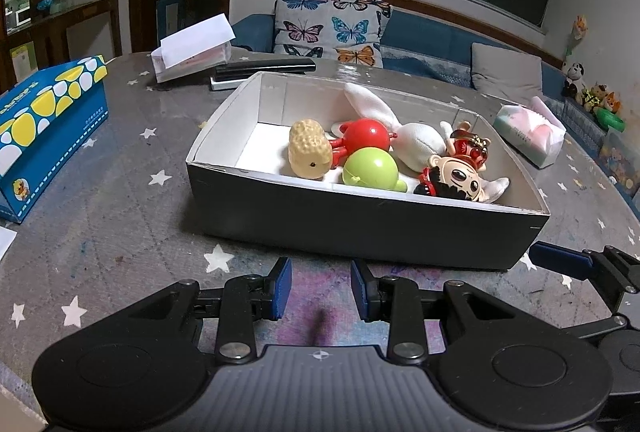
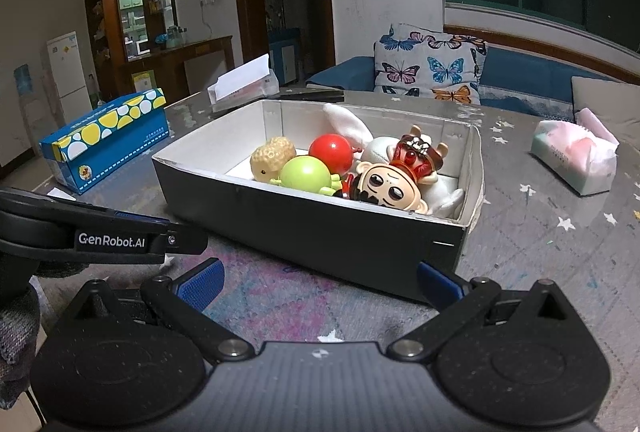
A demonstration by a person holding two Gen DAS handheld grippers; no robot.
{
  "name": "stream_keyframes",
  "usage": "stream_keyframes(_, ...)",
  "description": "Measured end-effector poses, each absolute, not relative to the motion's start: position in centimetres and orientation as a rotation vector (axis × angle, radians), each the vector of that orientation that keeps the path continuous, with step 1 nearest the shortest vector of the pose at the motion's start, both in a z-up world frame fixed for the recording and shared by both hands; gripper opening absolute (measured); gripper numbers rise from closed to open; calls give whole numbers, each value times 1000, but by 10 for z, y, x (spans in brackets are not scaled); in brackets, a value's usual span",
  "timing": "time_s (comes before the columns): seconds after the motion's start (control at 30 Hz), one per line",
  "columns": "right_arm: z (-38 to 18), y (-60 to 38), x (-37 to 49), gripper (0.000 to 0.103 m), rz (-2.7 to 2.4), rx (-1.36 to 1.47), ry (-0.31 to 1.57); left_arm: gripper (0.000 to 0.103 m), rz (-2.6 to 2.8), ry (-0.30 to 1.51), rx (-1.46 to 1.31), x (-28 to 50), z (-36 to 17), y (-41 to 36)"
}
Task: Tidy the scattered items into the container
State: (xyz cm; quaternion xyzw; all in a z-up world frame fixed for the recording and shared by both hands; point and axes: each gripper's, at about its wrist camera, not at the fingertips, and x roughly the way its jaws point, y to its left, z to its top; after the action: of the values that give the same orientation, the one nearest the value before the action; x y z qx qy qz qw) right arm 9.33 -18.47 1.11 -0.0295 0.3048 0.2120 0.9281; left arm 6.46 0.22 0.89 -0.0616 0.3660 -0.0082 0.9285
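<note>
Grey card forms the outer wall of the open box [image 1: 360, 228], which lies straight ahead of both my tongs, its long near wall running left to right across my front. All the toys I can see already lie inside it, toward the right half: a beige knobbly toy [image 1: 310, 150], a red ball figure [image 1: 365, 136], a green ball figure [image 1: 370, 167], a big-headed doll [image 1: 456, 180] and a white plush rabbit [image 1: 416, 139]. The left part of the box floor is bare.

My left gripper [image 1: 321, 290] hovers low over the star-patterned tablecloth [image 1: 120, 216], just short of the near wall, pads parted by a modest gap and grasping nothing. My right gripper [image 2: 318, 282] sits just beside it on the right, jaws spread wide and likewise empty, its right fingertip near the box's near right corner.

I judge the tidying close to complete: no loose toy shows on the cloth. The blue tissue box [image 1: 48, 127] stands well apart to the left, the soft tissue pack [image 2: 576, 159] well apart to the right. Open cloth lies between my tongs and the near wall for withdrawal.
</note>
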Motion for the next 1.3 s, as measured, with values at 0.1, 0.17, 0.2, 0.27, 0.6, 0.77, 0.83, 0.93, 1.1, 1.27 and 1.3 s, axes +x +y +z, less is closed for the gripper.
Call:
stream_keyframes(0.1, 10, -184, 94, 103, 437, -61, 625, 34, -12, 751, -125, 66, 9, 3)
stream_keyframes(0.17, 10, -184, 95, 103, 438, -61, 627, 34, -14, 751, -122, 67, 9, 2)
stream_keyframes(0.2, 9, -184, 96, 103, 438, -61, 628, 34, -15, 752, -123, 68, 9, 3)
stream_keyframes(0.27, 8, -183, 97, 103, 438, -60, 631, 34, -15, 753, -121, 69, 9, 3)
stream_keyframes(0.6, 6, -182, 102, 103, 439, -58, 641, 34, -5, 758, -99, 73, 8, 1)
stream_keyframes(0.77, 5, -182, 105, 103, 440, -57, 646, 34, 0, 760, -91, 75, 8, 0)
stream_keyframes(0.83, 4, -181, 105, 103, 441, -57, 648, 34, 4, 756, -80, 76, 8, 0)
stream_keyframes(0.93, 3, -181, 106, 103, 441, -57, 650, 34, 7, 756, -67, 78, 9, -1)
stream_keyframes(1.1, 2, -180, 107, 103, 441, -58, 655, 34, 17, 756, -43, 79, 9, -4)
stream_keyframes(1.27, 2, -179, 109, 103, 440, -55, 659, 34, 29, 756, -26, 81, 9, -5)
stream_keyframes(1.3, 2, -179, 110, 103, 441, -54, 660, 34, 29, 757, -24, 82, 10, -6)
